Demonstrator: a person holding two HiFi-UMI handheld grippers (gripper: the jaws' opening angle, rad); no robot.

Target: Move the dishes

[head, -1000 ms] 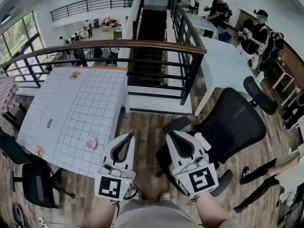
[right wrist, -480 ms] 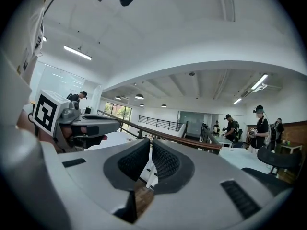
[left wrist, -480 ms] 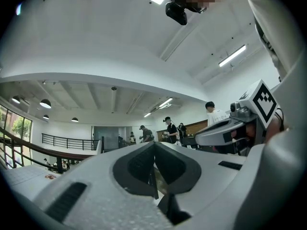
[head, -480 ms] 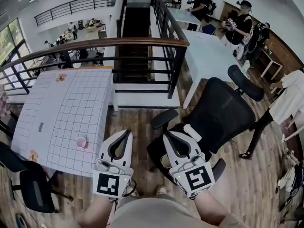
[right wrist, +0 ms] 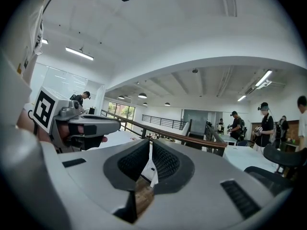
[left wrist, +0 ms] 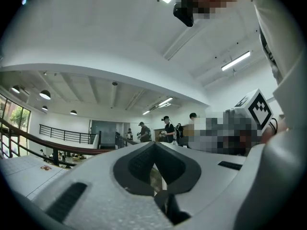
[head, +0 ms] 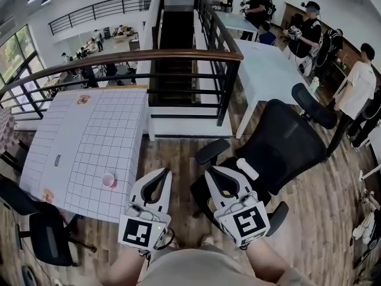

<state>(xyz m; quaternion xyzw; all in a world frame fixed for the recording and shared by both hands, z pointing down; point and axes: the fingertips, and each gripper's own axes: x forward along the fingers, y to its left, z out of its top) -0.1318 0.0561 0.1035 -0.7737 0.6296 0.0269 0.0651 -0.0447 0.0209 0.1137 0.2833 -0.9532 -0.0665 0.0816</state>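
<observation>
While the pink cup (head: 109,180) sits alone on the near part of the gridded table (head: 89,136), at the left of the scene, both tools hang close to the person's body over the wooden floor (head: 178,154), well apart from it. The left gripper (head: 165,172) has its jaws pressed together at the tips with nothing between them. The right gripper (head: 209,171) is the same, closed and empty. The task looks barely begun, and the step in hand is the approach to the table.

To do that well, the person should step left past the black chair (head: 286,142) and square up to the table's near edge. The jaws should be spread before the reach, not over the cup. The left gripper is the nearer one, so it is the natural choice. It should dip from its roughly level pose and come at the cup from the side. The cup looks light and could slide or tip if a jaw knocks it, so both jaws should straddle the rim or wall before they close.

Only the head view shows the cup and how far away it lies. The two gripper views look out level, over the railing (right wrist: 163,134) to distant people and ceiling lights. They show how the jaws meet but nothing of the cup.
</observation>
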